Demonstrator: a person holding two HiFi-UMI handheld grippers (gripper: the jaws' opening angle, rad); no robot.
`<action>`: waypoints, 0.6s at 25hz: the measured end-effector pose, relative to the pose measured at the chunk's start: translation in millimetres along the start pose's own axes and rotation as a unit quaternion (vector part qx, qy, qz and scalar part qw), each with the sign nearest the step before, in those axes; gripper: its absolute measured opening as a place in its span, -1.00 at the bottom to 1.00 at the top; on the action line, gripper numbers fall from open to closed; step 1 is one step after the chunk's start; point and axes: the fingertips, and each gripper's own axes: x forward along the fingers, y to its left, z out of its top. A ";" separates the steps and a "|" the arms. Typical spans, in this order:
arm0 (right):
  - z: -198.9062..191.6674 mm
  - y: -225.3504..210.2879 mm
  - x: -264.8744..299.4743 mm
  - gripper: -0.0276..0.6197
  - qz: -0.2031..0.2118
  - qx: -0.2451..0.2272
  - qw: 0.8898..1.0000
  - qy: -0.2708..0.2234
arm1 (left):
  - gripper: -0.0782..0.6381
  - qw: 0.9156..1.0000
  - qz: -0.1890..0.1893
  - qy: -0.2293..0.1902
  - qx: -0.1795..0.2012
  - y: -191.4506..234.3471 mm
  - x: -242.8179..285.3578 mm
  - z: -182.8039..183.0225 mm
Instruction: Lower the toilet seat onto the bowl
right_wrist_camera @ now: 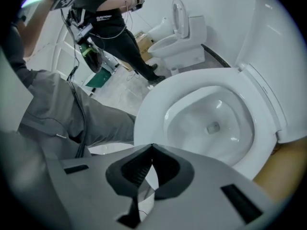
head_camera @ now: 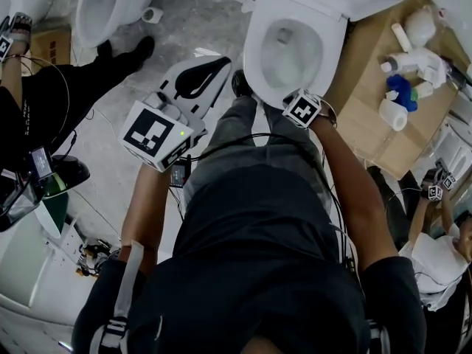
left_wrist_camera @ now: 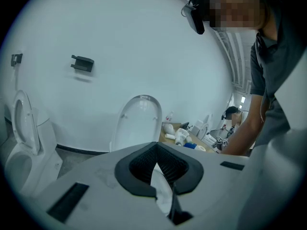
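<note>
The white toilet [head_camera: 295, 50] stands in front of me. Its seat ring [right_wrist_camera: 146, 111] lies flat on the bowl [right_wrist_camera: 211, 123], and the lid [left_wrist_camera: 139, 121] stands upright behind it. My right gripper [right_wrist_camera: 152, 146] is shut with nothing between its jaws and hovers just above the seat's front rim without touching it. In the head view only its marker cube [head_camera: 302, 109] shows, at the bowl's near edge. My left gripper [head_camera: 223, 65] is also shut and empty. It is held up left of the bowl, pointing at the raised lid.
A second toilet [head_camera: 110, 6] stands at the far left, with a paper roll [head_camera: 153, 15] on the floor beside it. A cardboard-topped table [head_camera: 369, 116] with bottles is right of the bowl. A person in black [head_camera: 44, 102] stands left, and another person [head_camera: 442, 249] right.
</note>
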 end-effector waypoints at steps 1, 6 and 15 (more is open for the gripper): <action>-2.0 -5.4 1.2 -0.89 -0.004 0.012 1.000 0.003 | -0.77 1.000 0.000 0.002 -0.001 0.2 0.7 -2.2; -4.7 -18.9 10.4 -0.89 0.008 0.022 1.000 0.008 | -0.77 1.000 0.006 0.018 -0.009 0.1 2.9 -14.2; -12.8 -26.6 38.6 -0.89 0.019 0.038 0.999 0.016 | -0.77 0.999 0.010 0.026 -0.022 9.8 5.2 -35.1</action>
